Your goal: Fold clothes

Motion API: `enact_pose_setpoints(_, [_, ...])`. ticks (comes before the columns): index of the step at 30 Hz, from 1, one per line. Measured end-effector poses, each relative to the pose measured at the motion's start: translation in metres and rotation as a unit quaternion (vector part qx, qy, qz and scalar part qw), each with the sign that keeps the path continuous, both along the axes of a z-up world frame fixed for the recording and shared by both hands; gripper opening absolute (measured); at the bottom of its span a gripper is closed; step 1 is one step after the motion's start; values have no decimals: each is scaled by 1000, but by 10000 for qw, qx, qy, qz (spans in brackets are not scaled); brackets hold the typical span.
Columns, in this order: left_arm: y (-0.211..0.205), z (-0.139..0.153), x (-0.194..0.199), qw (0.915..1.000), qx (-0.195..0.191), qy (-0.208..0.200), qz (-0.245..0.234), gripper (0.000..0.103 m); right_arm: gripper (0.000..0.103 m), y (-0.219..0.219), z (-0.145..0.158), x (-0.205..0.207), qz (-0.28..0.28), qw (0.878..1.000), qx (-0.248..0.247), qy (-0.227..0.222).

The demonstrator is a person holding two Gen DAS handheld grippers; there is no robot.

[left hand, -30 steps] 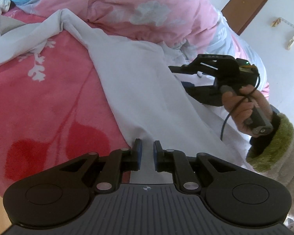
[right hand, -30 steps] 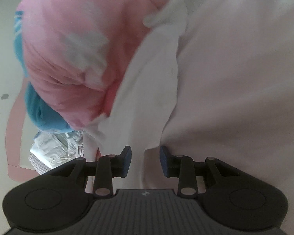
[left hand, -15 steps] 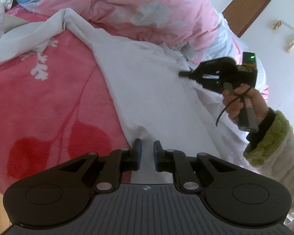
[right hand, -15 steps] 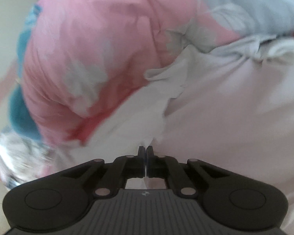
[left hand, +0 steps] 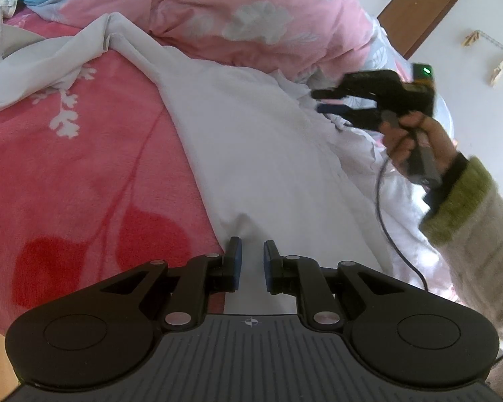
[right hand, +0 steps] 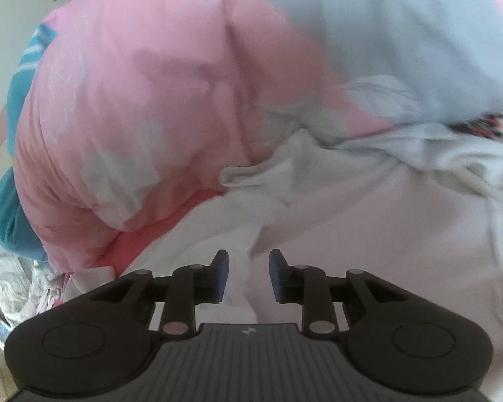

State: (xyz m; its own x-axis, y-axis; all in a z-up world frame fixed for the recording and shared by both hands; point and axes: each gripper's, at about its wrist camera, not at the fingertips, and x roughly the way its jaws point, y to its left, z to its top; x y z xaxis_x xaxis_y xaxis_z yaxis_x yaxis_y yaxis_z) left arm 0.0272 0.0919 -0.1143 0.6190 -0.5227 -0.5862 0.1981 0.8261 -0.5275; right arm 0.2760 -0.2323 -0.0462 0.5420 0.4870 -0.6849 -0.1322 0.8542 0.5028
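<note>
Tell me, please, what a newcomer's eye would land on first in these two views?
Probably the white garment, spread in a long band across the pink-red floral blanket, with a puffy pink duvet heaped behind it. Next, the right gripper at the right of the left wrist view, held above the garment's crumpled far edge, its jaws opening with nothing between them. The left gripper sits over the near edge.
</note>
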Motion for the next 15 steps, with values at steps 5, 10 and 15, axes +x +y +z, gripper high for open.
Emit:
enact_pose_setpoints(5, [1,-2,0,10000,-57,39,-12,13,28,27,-21,34,12,9979,-601,224])
enact_pose_setpoints(10, [3,-3,0,9999,-124,51,-4,13,7,18,-40,54,-295,9983,-174,467])
enact_pose_setpoints(15, [3,-5,-1,9999,-96,89,-21,14,0,16,-40,66,-405,9983,-367,221])
